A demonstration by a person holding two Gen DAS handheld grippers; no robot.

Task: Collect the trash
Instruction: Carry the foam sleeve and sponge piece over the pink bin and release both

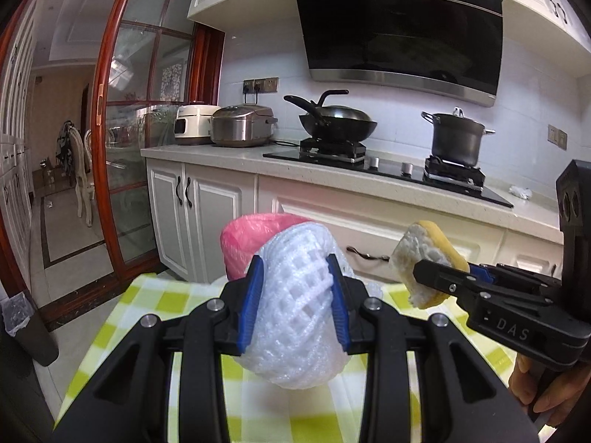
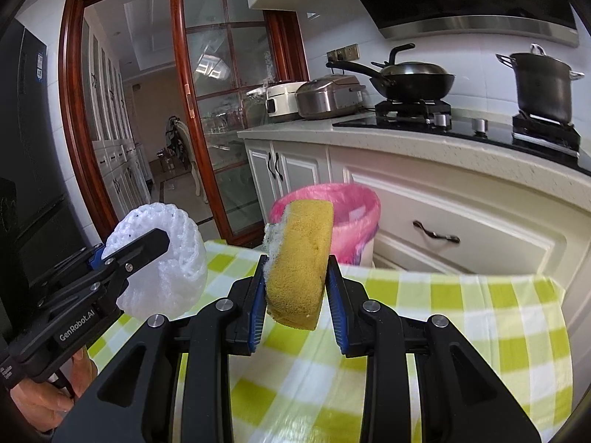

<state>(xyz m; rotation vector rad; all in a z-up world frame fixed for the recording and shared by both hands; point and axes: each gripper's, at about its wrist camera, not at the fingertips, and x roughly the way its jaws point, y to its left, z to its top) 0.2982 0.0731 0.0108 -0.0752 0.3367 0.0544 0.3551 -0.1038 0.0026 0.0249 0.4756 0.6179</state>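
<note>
Above the far edge of the checked tablecloth (image 2: pixel 480 313), the left gripper (image 1: pixel 295 295) pinches a light, squashy foam fruit net (image 1: pixel 295 317) at mid-body, while the right gripper (image 2: pixel 295 295) clamps a soft, springy yellow sponge (image 2: pixel 299 262) across its faces, both nearing the pink-lined bin (image 2: pixel 354 214).

Open gap table (image 2: pixel 480 313)–bin (image 2: pixel 364 214)

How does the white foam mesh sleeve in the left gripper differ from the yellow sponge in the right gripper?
The white foam mesh sleeve is an open lattice, rounded and bulky; the yellow sponge is a solid, flatter slab with a white scrub layer on one face. The sleeve bulges well past the left gripper's fingers; the sponge stands on edge in the right gripper. Both are clamped and held above the green-checked tablecloth, near the pink-lined bin.
</note>
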